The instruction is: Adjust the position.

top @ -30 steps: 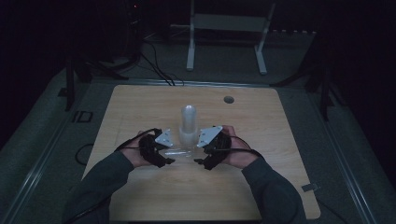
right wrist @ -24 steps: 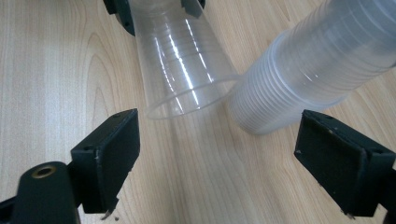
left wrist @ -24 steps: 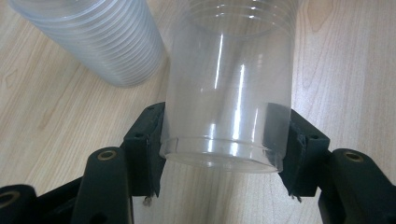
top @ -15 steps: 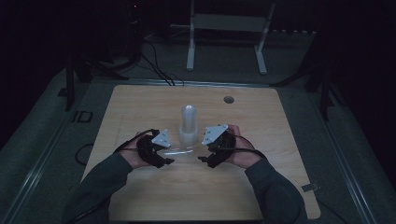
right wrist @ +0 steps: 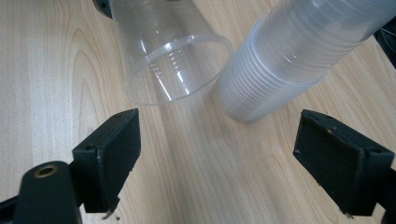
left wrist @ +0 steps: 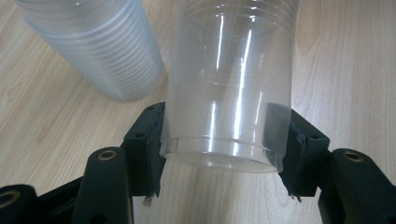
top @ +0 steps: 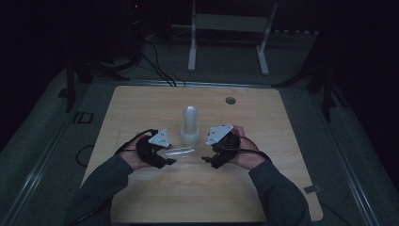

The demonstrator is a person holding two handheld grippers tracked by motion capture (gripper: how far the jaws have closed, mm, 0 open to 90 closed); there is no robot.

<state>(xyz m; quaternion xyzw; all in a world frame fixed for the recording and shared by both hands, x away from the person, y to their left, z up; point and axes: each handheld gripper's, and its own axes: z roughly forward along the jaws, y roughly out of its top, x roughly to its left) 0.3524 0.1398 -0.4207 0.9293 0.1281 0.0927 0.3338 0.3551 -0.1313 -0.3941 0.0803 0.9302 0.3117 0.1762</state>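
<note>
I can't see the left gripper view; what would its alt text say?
A single clear plastic cup lies on its side, clamped near its base between the two black jaws of the left gripper. Behind it a stack of clear cups stands on the wooden table.

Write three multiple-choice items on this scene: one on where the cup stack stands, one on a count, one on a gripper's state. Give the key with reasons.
1. Where does the stack of cups stand?
A. Between the two grippers, a little beyond them
B. At the table's far left corner
C. On the floor

2. How many single cups are held apart from the stack?
A. None
B. One
C. Three

3. How does the right gripper stand?
A. Shut on the stack
B. Shut on the single cup
C. Open, holding nothing

Key: 1 A, the high view shows the stack mid-table between both hands. 2 B, one clear cup sits in the left gripper, gripped near its base. 3 C, its jaws stand wide apart over bare table.
</note>
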